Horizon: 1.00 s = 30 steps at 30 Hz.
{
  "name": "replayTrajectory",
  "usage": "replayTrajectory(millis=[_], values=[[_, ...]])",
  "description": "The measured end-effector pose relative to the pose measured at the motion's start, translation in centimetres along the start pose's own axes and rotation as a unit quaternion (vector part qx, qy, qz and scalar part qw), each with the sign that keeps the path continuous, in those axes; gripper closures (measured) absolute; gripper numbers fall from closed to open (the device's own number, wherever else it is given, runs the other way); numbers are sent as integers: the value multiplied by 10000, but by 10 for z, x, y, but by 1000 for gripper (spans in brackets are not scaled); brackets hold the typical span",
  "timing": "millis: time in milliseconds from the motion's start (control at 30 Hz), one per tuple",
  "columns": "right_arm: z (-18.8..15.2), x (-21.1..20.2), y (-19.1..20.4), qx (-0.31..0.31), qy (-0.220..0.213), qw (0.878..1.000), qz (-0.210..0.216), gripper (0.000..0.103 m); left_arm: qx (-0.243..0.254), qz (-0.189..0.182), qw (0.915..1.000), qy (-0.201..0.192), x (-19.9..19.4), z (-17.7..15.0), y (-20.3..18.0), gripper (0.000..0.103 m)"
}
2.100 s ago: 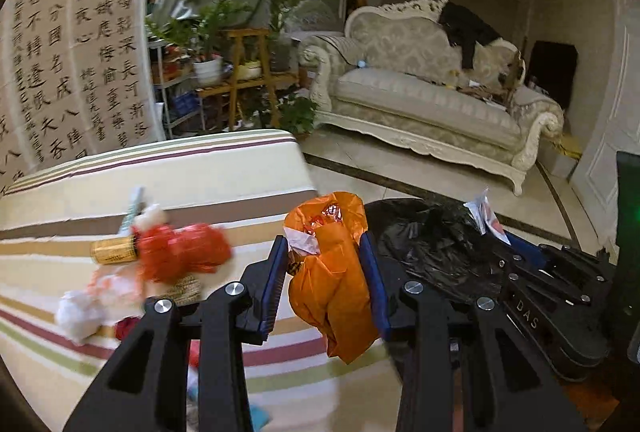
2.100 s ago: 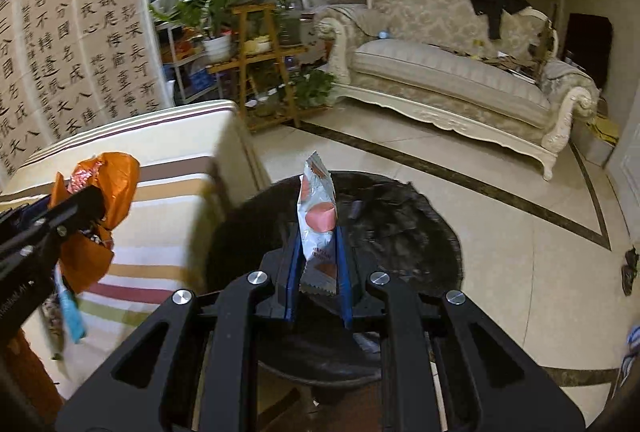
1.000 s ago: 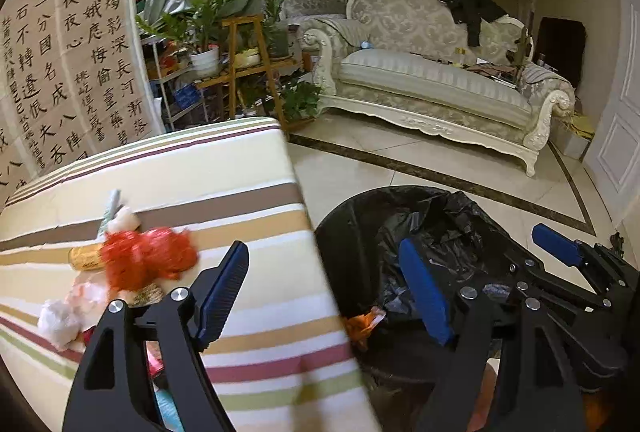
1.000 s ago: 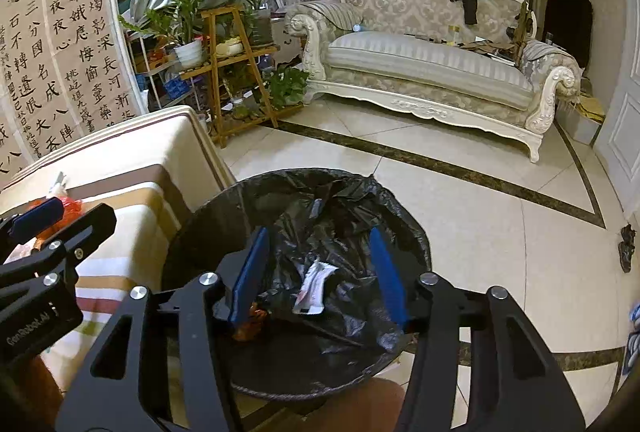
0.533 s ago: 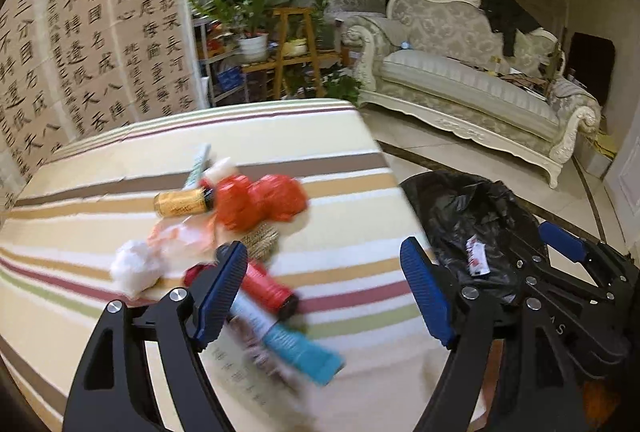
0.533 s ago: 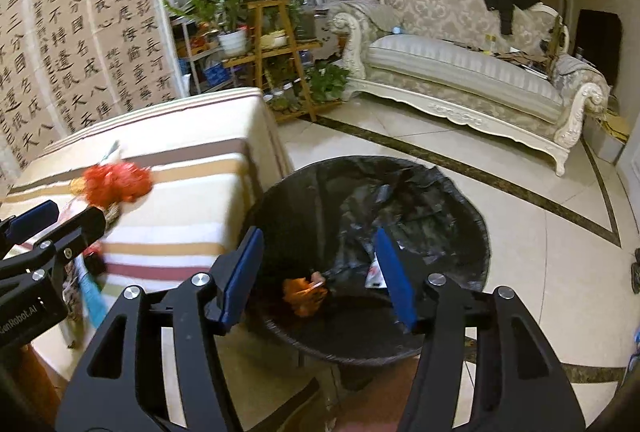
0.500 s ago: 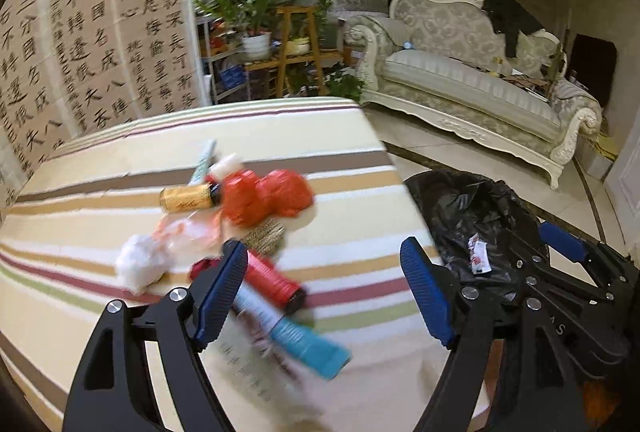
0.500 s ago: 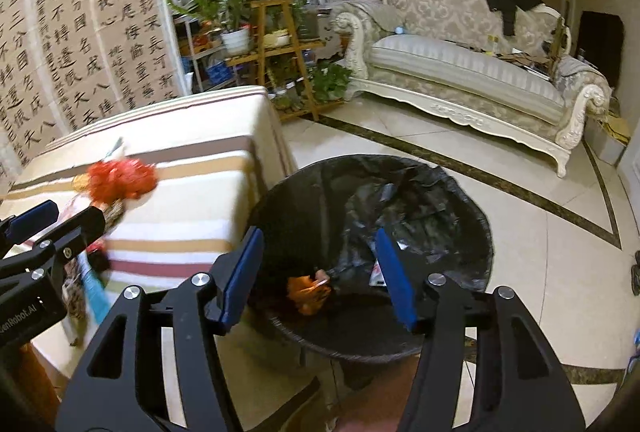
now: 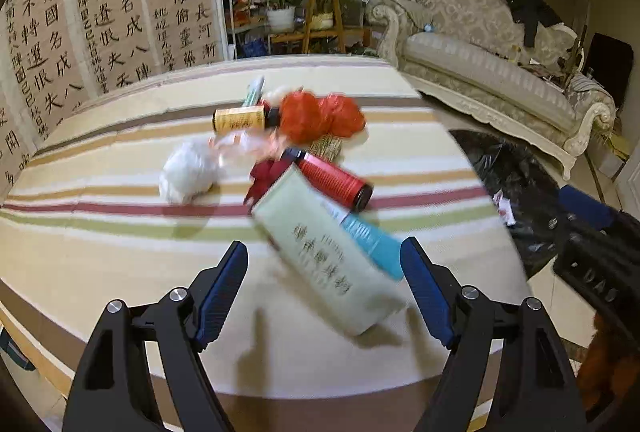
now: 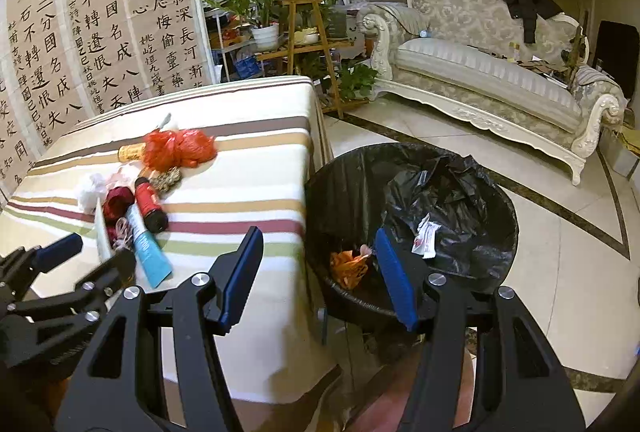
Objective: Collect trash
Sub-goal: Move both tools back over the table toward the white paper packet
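Trash lies in a heap on the striped table (image 9: 100, 232): a pale green packet (image 9: 324, 256), a teal tube (image 9: 372, 240), a red can (image 9: 334, 178), a red plastic bag (image 9: 320, 116), a yellow bottle (image 9: 240, 120) and a white wad (image 9: 188, 174). My left gripper (image 9: 324, 284) hangs open just in front of the green packet, nothing between its pads. My right gripper (image 10: 318, 272) is open and empty at the table's edge beside the black-lined bin (image 10: 412, 224). An orange bag (image 10: 350, 264) and a white wrapper (image 10: 426, 236) lie in the bin.
A cream sofa (image 10: 492, 80) stands across the tiled floor (image 10: 560, 232). Potted plants on a wooden stand (image 10: 304, 28) sit behind the table. A calligraphy screen (image 10: 100, 16) lines the left wall. The bin stands close against the table's right side.
Both grippers let go of their trash, which now lies in the bin, and opened. Both views have since swung left from the bin toward the heap on the table.
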State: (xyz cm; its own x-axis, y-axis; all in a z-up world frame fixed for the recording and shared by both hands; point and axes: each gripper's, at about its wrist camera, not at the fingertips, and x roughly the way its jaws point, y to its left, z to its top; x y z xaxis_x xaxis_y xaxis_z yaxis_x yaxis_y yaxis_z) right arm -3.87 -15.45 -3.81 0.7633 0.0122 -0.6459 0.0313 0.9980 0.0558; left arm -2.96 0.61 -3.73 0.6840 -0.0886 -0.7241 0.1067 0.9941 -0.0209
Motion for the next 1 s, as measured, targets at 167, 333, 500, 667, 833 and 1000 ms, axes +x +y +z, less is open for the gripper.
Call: replayTrajectory(millis=[167, 333, 500, 667, 833, 1000], values=[[-4, -2, 4, -4, 11, 10000, 70, 46, -97, 4, 9999, 59, -1, -8, 14, 26], [-6, 0, 9, -28, 49, 9999, 140, 46, -195, 29, 9998, -5, -9, -11, 24, 26], [-8, 4, 13, -73, 103, 9997, 199, 46, -194, 87, 9998, -28, -12, -13, 32, 26], [-8, 5, 16, -84, 120, 9996, 228, 46, -320, 19, 9995, 22, -13, -15, 38, 26], [-8, 6, 16, -87, 133, 9996, 225, 46, -279, -42, 9996, -59, -14, -11, 33, 27], [-9, 6, 18, -99, 140, 9996, 222, 46, -218, -147, 9997, 0, -8, -11, 28, 36]])
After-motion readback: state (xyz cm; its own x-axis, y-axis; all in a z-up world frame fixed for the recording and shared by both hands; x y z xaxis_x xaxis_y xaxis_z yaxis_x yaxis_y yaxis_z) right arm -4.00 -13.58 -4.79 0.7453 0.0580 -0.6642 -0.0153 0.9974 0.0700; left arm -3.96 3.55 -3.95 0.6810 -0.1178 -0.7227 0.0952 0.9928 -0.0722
